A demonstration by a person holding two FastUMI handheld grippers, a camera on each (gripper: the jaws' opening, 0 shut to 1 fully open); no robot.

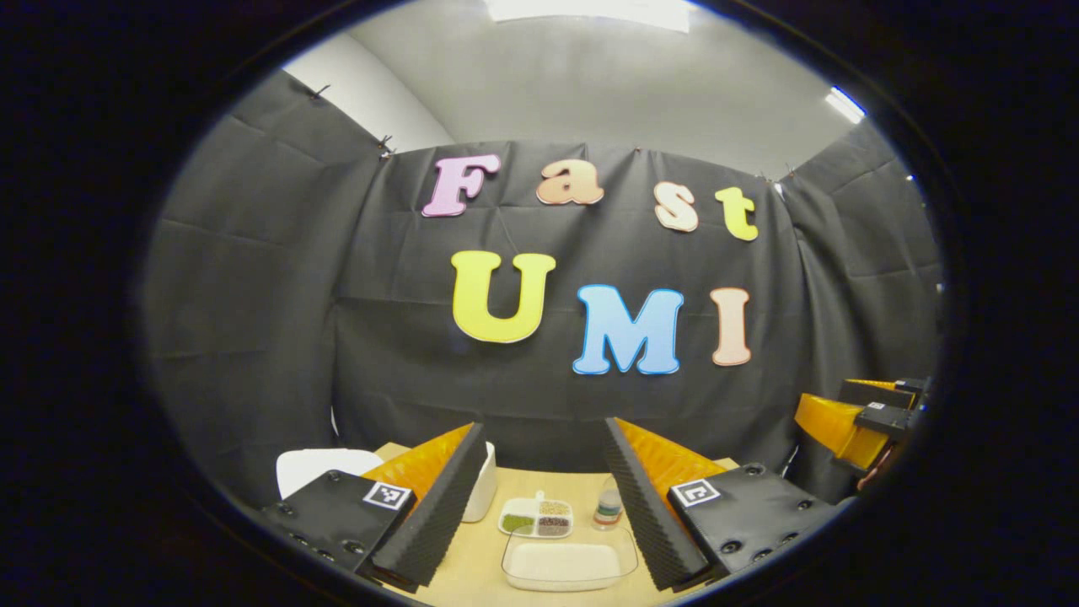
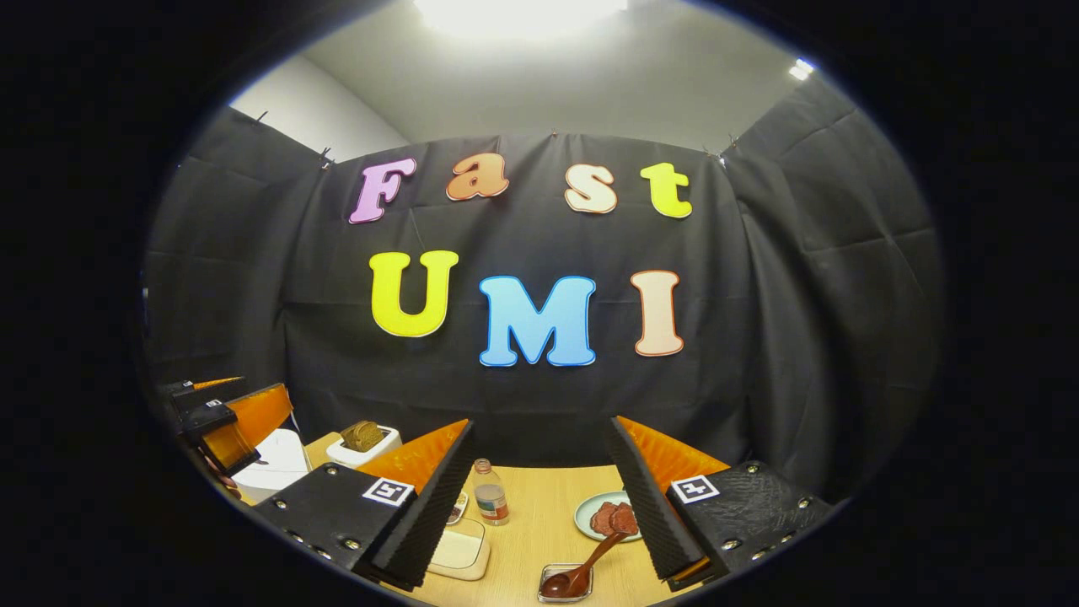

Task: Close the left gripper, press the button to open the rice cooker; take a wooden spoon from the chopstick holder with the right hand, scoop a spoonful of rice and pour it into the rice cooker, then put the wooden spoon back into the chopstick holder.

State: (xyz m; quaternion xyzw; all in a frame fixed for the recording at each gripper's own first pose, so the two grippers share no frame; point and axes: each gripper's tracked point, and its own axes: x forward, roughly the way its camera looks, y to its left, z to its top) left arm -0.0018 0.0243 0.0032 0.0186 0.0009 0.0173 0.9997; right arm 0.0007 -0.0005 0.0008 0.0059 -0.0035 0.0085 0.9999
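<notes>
My left gripper (image 1: 544, 430) is held open above the near edge of the wooden table (image 1: 480, 573). Between its fingers I see a clear container of white rice (image 1: 563, 563). The white rice cooker (image 1: 316, 466) sits low at the left, partly hidden by the left finger, and its lid looks down. My right gripper (image 2: 541, 426) is also open with nothing in it. A brown wooden spoon (image 2: 582, 569) rests with its bowl in a small glass dish (image 2: 565, 583) just below the right fingers. At the left stands a white holder (image 2: 364, 440) with brown things sticking up.
A divided dish of grains (image 1: 536, 517) and a small bottle (image 1: 607, 506) stand behind the rice container. A plate with red slices (image 2: 611, 516) lies by the right finger. The other gripper shows at the side of each view, at the right (image 1: 856, 417) and the left (image 2: 223, 421).
</notes>
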